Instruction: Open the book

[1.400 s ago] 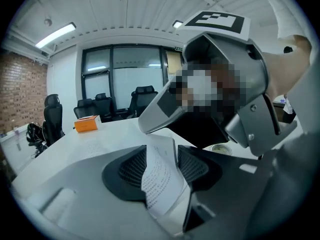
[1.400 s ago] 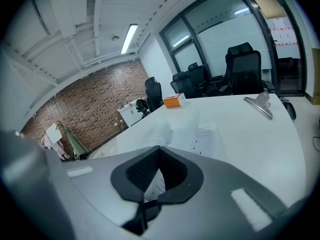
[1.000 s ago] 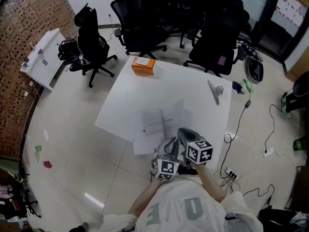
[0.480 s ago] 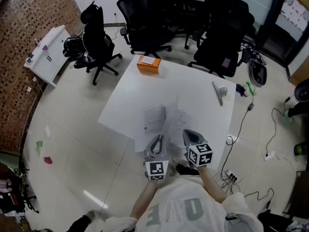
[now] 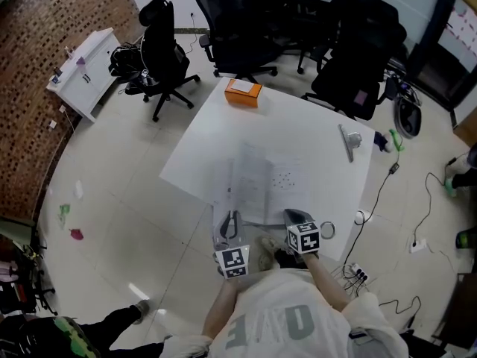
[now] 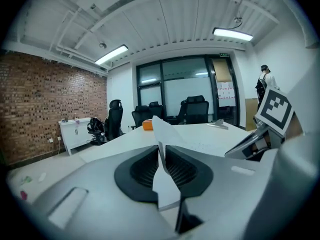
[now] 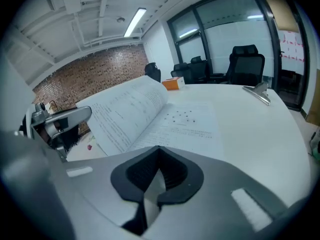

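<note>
The book lies open near the front of the white table, its printed right page flat and its left pages arched up. My left gripper is at the book's near left corner. A thin white page stands edge-on between its pads, which press on it while the jaws are opening. My right gripper hovers at the book's near right corner, shut, with nothing seen held. Each gripper shows in the other's view: the right gripper and the left gripper.
An orange box sits at the table's far corner and a metal clip near the right edge. Black office chairs crowd the far side. A white cabinet stands at left; cables trail on the floor at right.
The left gripper has swung left with the page, spreading the book open. The right gripper has sunk toward the table's near edge and shut.
</note>
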Demonstrator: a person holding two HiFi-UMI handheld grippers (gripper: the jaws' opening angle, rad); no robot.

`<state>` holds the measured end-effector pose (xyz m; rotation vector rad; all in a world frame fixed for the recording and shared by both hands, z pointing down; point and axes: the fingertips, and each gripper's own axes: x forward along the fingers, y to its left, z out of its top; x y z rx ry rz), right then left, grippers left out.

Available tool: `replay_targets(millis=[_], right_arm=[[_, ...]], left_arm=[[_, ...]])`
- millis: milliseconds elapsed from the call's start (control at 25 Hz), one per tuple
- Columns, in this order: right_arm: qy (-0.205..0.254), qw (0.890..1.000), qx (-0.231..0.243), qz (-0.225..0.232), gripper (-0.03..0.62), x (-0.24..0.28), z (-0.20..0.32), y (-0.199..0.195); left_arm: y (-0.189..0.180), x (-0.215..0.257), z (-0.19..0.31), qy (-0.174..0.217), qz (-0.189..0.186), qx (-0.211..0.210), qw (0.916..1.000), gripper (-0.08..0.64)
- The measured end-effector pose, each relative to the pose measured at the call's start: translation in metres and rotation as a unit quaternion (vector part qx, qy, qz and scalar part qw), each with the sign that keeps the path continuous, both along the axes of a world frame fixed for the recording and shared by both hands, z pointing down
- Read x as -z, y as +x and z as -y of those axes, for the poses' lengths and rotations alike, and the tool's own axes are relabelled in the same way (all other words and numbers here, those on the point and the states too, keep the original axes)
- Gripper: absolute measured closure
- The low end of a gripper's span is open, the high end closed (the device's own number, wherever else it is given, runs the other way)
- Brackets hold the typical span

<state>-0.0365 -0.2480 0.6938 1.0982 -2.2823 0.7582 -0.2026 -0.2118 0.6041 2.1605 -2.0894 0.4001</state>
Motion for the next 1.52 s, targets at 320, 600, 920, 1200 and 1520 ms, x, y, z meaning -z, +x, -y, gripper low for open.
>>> replay_targets(millis=[320,600,920,1200,1520], right_arm=[[-0.006,1.000,0.015,-0.014,0.588,-0.008,-0.005,-0.002],[-0.005,1.000,0.023,-0.018,0.588,-0.010,-0.008,-0.001],[-0.011,0.999,0.026,-0.036,0.588,-0.014,-0.008,0.004],[-0.018,0.998,0.026,-0.046,0.588,-0.017,-0.007,0.005],[0.049,0.999,-0.009,0.009,0.589,0.037,0.009,0.005]], left_arm=[[-0.043,-0.059,-0.026,-0.089,-0.005,0.069,0.9936,0.485],[-0.048,-0.088,-0.026,-0.122,-0.023,0.087,0.9884,0.474],[-0.057,-0.090,-0.030,-0.111,-0.052,0.105,0.9869,0.424],[-0.088,-0.076,-0.041,-0.086,-0.037,0.160,0.9828,0.351],[-0.081,-0.016,-0.010,-0.001,-0.034,0.126,0.9914,0.383]])
